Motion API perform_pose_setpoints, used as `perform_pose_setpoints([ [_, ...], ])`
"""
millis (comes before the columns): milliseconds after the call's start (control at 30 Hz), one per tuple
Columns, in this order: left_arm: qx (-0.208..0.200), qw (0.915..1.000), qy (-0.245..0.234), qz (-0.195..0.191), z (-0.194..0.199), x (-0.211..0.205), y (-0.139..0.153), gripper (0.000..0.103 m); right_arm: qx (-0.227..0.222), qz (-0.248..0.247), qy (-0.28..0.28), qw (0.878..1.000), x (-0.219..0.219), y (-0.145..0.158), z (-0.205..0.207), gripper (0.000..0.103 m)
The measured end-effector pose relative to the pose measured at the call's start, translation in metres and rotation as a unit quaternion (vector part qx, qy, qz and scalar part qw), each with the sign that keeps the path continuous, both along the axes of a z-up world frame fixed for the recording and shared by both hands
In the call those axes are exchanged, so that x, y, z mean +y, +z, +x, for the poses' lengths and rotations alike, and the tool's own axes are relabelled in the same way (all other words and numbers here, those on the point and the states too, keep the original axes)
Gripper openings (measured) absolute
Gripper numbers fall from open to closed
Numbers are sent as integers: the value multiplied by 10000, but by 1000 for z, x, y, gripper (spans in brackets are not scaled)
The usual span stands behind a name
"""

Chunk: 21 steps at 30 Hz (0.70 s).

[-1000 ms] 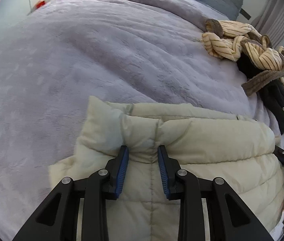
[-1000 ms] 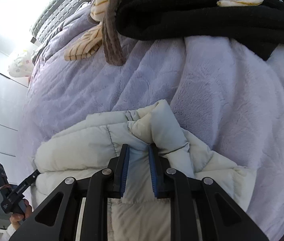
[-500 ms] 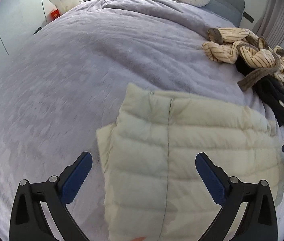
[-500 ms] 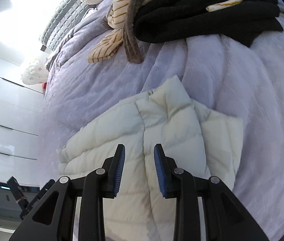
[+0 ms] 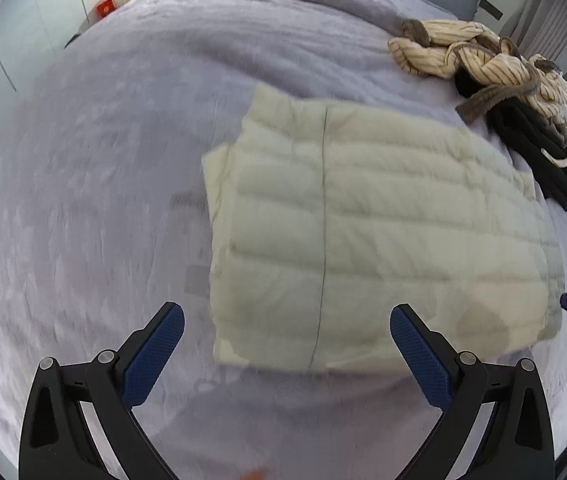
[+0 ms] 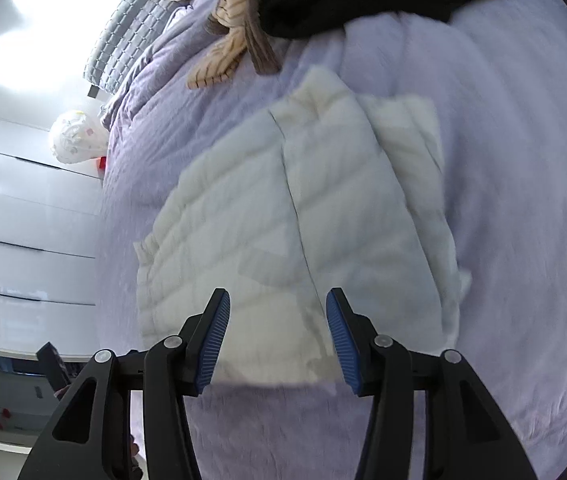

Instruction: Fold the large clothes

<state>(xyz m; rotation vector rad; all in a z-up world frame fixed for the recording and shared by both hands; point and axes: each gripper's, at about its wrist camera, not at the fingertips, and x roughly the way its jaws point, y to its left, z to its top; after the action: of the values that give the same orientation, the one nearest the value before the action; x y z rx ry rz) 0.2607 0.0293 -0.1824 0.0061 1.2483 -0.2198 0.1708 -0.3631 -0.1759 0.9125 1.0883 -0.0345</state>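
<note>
Lying flat on the purple bed cover (image 5: 95, 168), the cream puffy jacket (image 5: 367, 232) looked folded into a neat block. The left gripper (image 5: 287, 350) was spread wide above its near edge, with nothing in it. The right gripper (image 6: 277, 338) had just been opening, also with nothing between its jaws. That fold looked done. Next would likely be picking from the striped and black clothes pile (image 5: 515, 92) nearby.

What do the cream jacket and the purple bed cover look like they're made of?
The cream jacket looks like a quilted puffer: smooth matte shell stitched into puffy horizontal channels, probably padded nylon or polyester. The purple bed cover looks like plush fleece: soft, fuzzy nap with brushed streaks.
</note>
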Motion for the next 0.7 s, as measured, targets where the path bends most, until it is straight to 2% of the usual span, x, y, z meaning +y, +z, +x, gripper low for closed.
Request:
perform_pose_setpoints([
  [33, 59, 10000, 32, 22, -4, 2, -3, 103, -3, 48, -42, 10000, 1, -1, -9, 65],
  [167, 450, 9987, 99, -239, -15, 11, -20, 103, 33, 176, -159, 9997, 4, -8, -29, 68],
  [200, 449, 9985, 124, -278, -17, 13, -22, 103, 48, 218, -185, 9996, 5, -11, -34, 75],
  [233, 461, 9979, 173, -419, -21, 17, -24, 103, 51, 272, -231, 9994, 6, -14, -39, 82],
  [300, 533, 9955, 300, -721, -25, 23, -29, 103, 28, 357, -320, 9988, 6, -20, -46, 84],
  [367, 642, 9897, 559, -1154, -28, 34, -36, 103, 53, 443, -407, 9982, 7, -28, -52, 87],
  [533, 810, 9751, 996, -1806, -27, 51, -53, 103, 69, 777, -640, 9949, 5, -49, -57, 87],
  [700, 994, 9608, 1334, -2219, -23, 62, -72, 103, 30, 983, -881, 9913, 4, -66, -55, 87],
])
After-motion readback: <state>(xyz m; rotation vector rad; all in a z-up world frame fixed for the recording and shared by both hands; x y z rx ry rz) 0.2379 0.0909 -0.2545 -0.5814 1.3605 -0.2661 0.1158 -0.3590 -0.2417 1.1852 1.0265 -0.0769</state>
